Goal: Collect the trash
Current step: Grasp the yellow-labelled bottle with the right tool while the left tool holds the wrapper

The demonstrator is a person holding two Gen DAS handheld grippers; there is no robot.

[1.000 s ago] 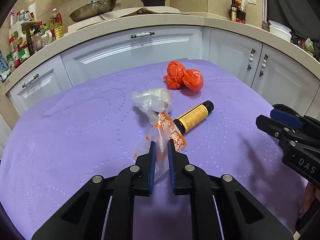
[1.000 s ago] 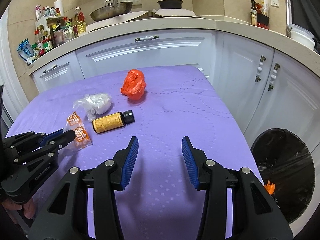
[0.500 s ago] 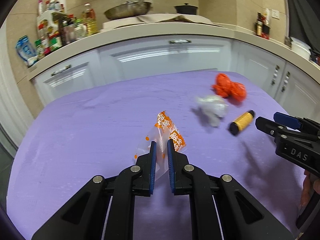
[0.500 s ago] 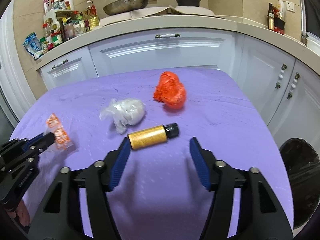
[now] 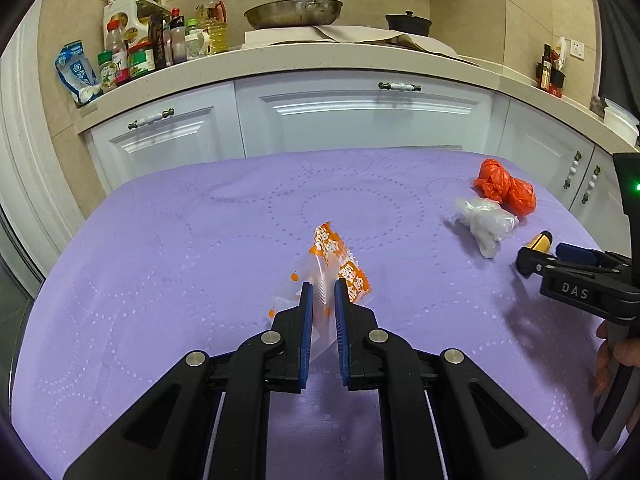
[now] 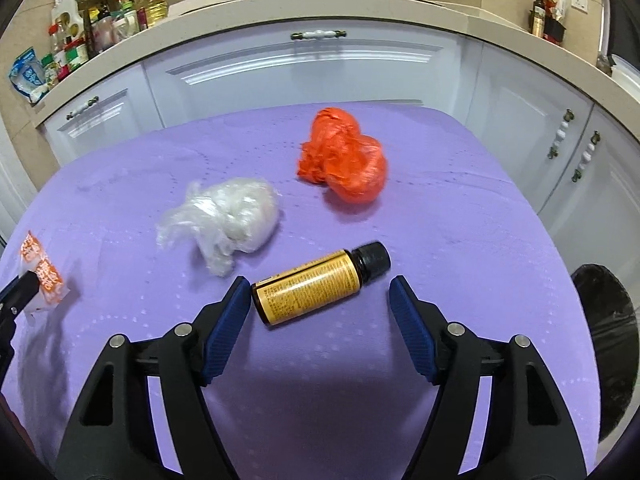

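Observation:
My left gripper (image 5: 320,286) is shut on an orange and clear snack wrapper (image 5: 336,264), held above the purple tablecloth; the wrapper also shows in the right wrist view (image 6: 42,272). My right gripper (image 6: 320,290) is open, its fingers on either side of a small amber bottle with a black cap (image 6: 320,286) lying on the cloth. A crumpled clear plastic bag (image 6: 224,220) and a crumpled orange bag (image 6: 344,166) lie just beyond the bottle. In the left wrist view the right gripper (image 5: 560,260) hides most of the bottle (image 5: 538,242).
The purple-covered table (image 6: 460,220) stands in front of white kitchen cabinets (image 5: 360,116). A black-lined trash bin (image 6: 612,332) stands on the floor at the table's right edge. The counter holds bottles (image 5: 132,52) and a pan (image 5: 296,14).
My left gripper has carried the wrapper left, away from the other trash. My right gripper has moved forward and down, so its open fingers now flank the amber bottle.

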